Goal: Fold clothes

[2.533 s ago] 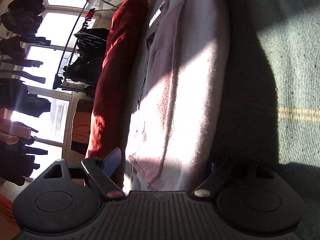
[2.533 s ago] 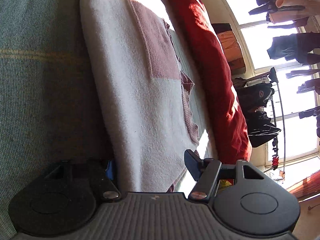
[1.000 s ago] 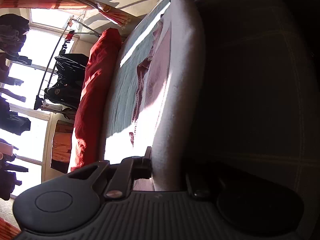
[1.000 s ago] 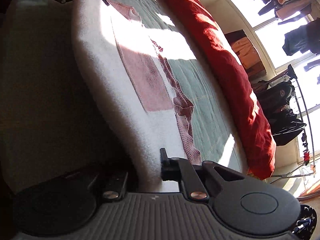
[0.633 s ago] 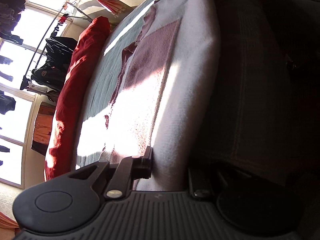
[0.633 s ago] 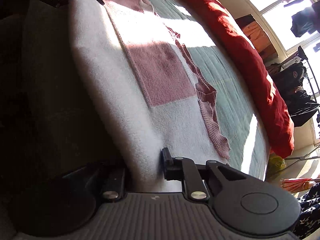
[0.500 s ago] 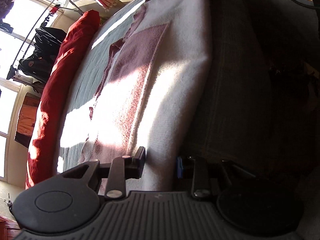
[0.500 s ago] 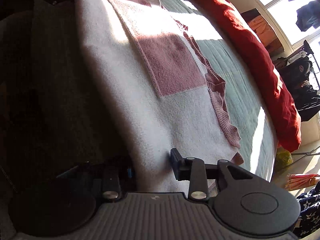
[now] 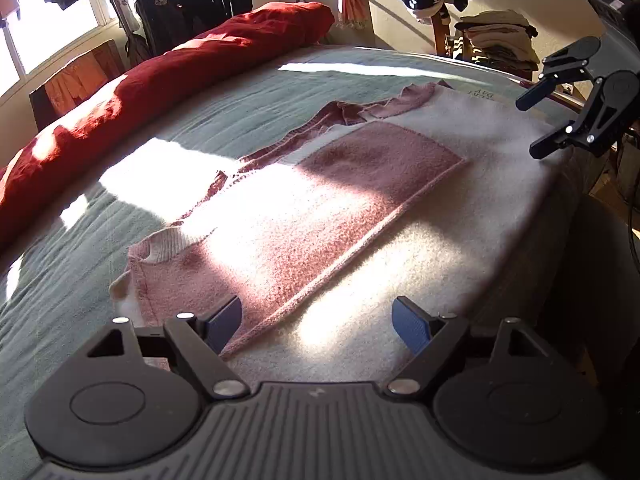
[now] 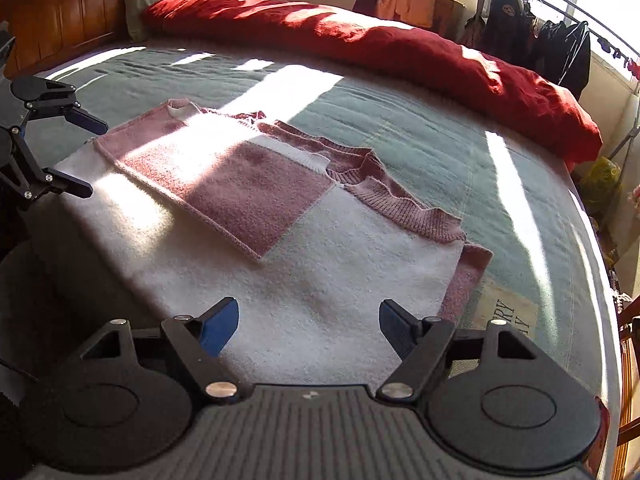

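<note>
Both the left gripper and right gripper just let go — jaws wide, nothing between them — so the fuzzy pink-and-white knit sweater lies folded lengthwise on the green-blanketed bed.

The fuzzy knitted sweater is cream white with a large dusty pink rectangular block and pink ribbed edges. It lies on the bed cover of plain grey-green woven cloth. The long rumpled duvet behind is deep red. The grippers are black, and their fingers have blue pads.
</note>
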The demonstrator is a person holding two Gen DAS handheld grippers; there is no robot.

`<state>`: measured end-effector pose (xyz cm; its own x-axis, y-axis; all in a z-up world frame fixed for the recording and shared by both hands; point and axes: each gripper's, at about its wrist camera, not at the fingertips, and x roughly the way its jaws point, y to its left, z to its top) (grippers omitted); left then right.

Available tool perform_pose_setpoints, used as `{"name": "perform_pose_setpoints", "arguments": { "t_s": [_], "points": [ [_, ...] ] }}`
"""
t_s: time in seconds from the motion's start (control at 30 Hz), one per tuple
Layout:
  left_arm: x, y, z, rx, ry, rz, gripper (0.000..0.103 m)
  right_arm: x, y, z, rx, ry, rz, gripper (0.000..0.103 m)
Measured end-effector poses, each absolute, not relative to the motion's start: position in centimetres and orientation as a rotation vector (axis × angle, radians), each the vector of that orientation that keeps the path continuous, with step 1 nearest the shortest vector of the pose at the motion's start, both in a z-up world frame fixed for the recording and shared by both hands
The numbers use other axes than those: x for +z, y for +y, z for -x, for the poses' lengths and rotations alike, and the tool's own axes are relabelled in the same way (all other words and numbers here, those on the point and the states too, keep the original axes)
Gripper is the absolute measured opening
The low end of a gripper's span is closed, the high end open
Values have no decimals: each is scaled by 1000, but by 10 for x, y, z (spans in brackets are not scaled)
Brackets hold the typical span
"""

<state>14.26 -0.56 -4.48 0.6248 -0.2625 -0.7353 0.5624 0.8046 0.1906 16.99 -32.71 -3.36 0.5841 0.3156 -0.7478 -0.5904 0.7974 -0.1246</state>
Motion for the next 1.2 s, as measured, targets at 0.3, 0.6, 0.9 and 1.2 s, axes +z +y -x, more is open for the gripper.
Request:
{"name": "perform_pose_setpoints", "arguments": {
  "t_s": [0.3,0.6,0.9,1.2],
  "points": [
    [-44,15,-134,-450,743,-288,87,-50,-341,-152,507,748,310,84],
    [-71,13,-141,-446,799,-157,91,-78,-347,-155,495,772,135,100],
    [-31,27,-189,-415,699,-87,92,-37,-344,-193,482,653,35,103],
    [-69,66,-235,-330,774,132,93,-80,-348,-235,395,732,-84,103]
  ]
}}
